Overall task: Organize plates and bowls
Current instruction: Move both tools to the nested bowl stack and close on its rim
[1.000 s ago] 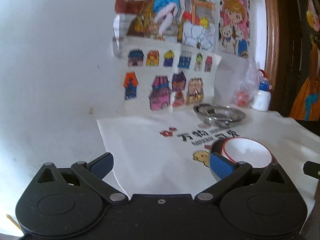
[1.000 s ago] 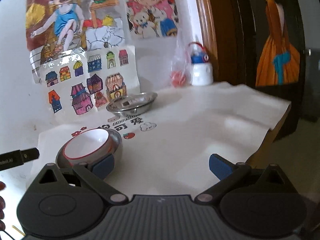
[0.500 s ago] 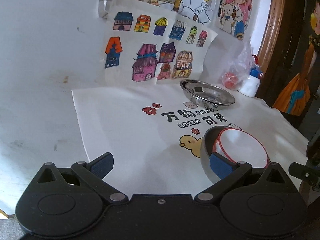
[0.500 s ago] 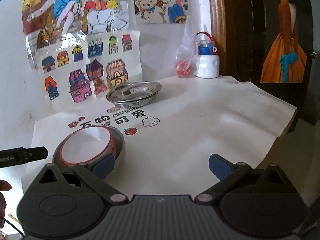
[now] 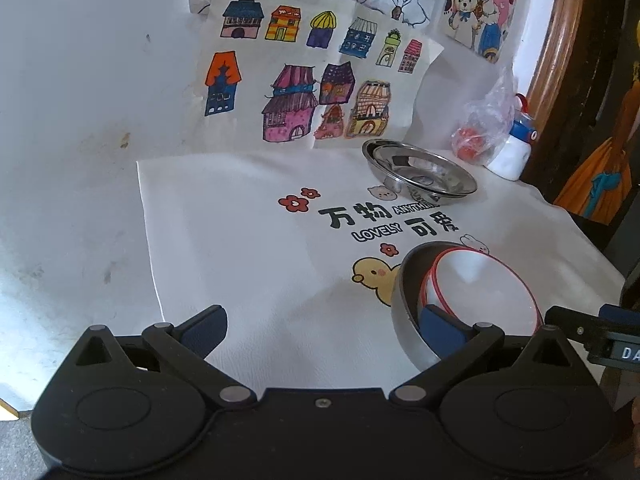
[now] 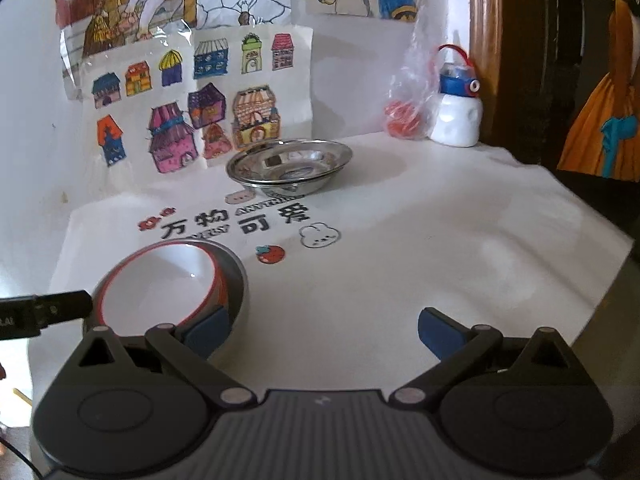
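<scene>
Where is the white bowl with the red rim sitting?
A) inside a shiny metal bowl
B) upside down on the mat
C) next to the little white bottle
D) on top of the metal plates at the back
A: the white bowl with the red rim sits nested inside a round shiny metal bowl, whose steel wall curves around it in both wrist views, near the front of the white printed mat.

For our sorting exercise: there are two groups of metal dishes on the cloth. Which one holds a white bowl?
The steel bowl nearest the grippers: a red-rimmed white bowl sits inside it. The shallow steel plates by the wall hold nothing.
</scene>
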`<move>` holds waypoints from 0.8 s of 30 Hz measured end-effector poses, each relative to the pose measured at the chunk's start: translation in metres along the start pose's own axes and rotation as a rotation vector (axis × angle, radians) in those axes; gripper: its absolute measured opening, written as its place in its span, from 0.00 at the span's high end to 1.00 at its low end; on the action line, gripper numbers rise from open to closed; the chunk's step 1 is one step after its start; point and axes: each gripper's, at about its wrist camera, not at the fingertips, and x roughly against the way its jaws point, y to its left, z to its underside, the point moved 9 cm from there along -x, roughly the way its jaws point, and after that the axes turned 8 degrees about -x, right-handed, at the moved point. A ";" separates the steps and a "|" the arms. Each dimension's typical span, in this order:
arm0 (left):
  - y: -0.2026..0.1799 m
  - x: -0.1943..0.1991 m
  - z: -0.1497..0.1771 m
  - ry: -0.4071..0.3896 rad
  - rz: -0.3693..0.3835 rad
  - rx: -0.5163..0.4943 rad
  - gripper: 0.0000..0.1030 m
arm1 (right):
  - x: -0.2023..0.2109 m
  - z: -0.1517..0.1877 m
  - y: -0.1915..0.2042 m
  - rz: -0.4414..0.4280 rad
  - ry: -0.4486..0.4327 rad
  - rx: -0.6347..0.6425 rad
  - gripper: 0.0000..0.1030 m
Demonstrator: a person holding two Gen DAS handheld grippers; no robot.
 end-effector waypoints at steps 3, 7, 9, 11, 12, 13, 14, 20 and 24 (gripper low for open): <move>-0.002 -0.001 0.000 0.012 -0.006 0.003 0.01 | -0.003 0.000 -0.001 -0.018 0.009 -0.004 0.00; -0.006 -0.006 -0.002 0.029 -0.018 -0.028 0.01 | -0.004 0.000 0.001 -0.010 0.019 0.011 0.00; -0.008 -0.009 -0.001 0.045 -0.011 -0.030 0.01 | -0.006 0.000 0.003 0.001 0.030 0.019 0.00; -0.009 -0.012 0.000 0.057 -0.005 -0.033 0.01 | -0.008 -0.001 0.005 0.015 0.040 0.021 0.00; -0.010 -0.013 0.000 0.061 -0.004 -0.037 0.01 | -0.008 0.000 0.006 0.023 0.042 0.021 0.00; -0.011 -0.015 0.001 0.065 -0.002 -0.040 0.01 | -0.009 0.000 0.007 0.030 0.046 0.022 0.00; -0.012 -0.016 0.001 0.071 0.003 -0.044 0.01 | -0.009 0.000 0.007 0.039 0.045 0.020 0.00; -0.011 -0.022 -0.001 0.077 -0.017 -0.056 0.01 | -0.011 0.002 0.004 0.058 0.038 -0.016 0.00; -0.011 -0.026 -0.001 0.086 -0.029 -0.059 0.01 | -0.010 0.003 0.005 0.071 0.026 -0.021 0.02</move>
